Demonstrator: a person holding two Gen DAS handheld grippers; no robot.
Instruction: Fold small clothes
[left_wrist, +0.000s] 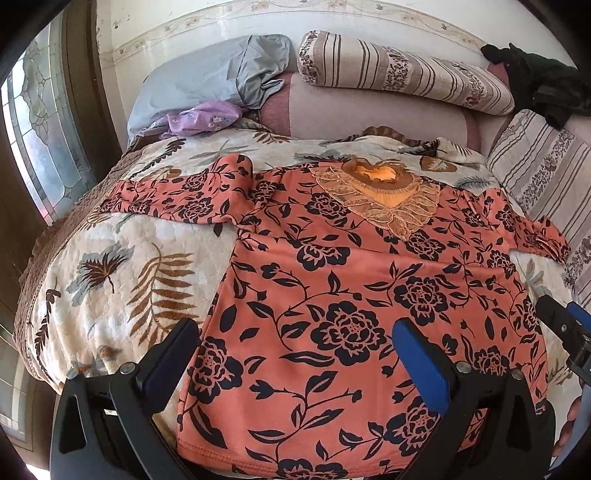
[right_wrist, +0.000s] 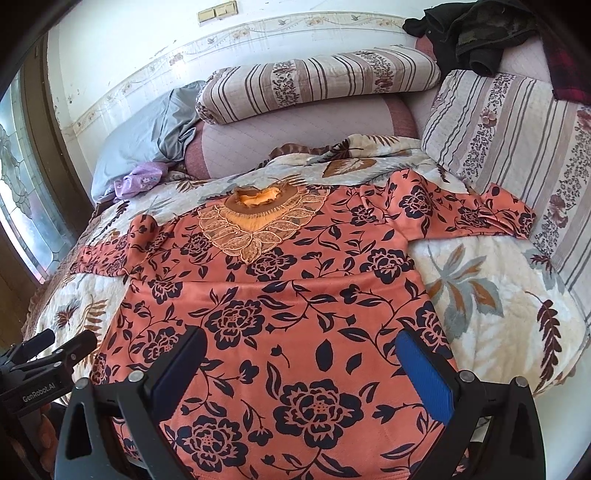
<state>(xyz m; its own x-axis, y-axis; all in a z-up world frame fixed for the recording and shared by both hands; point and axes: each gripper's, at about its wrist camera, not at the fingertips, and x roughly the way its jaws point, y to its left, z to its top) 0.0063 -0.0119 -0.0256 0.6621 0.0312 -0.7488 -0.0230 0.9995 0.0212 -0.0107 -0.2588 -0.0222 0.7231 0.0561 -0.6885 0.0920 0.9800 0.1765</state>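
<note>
An orange top with a dark flower print (left_wrist: 332, 295) (right_wrist: 295, 314) lies spread flat on the leaf-patterned bed cover (left_wrist: 110, 266) (right_wrist: 498, 295), front up, lace collar (left_wrist: 388, 199) (right_wrist: 258, 225) at the far end and both sleeves out to the sides. My left gripper (left_wrist: 295, 328) hovers open over the hem's left part, nothing between its fingers. My right gripper (right_wrist: 301, 339) is open too, above the lower right of the top. The right gripper's tip (left_wrist: 565, 325) shows at the left wrist view's right edge; the left gripper (right_wrist: 62, 349) shows at the right wrist view's lower left.
Striped bolster pillows (left_wrist: 406, 74) (right_wrist: 517, 129) line the back and right side. A grey pillow (left_wrist: 207, 81) and a purple cloth (left_wrist: 203, 118) lie at the far left. Dark clothes (right_wrist: 480, 33) are piled at the back right. A glass door (left_wrist: 37, 129) stands to the left.
</note>
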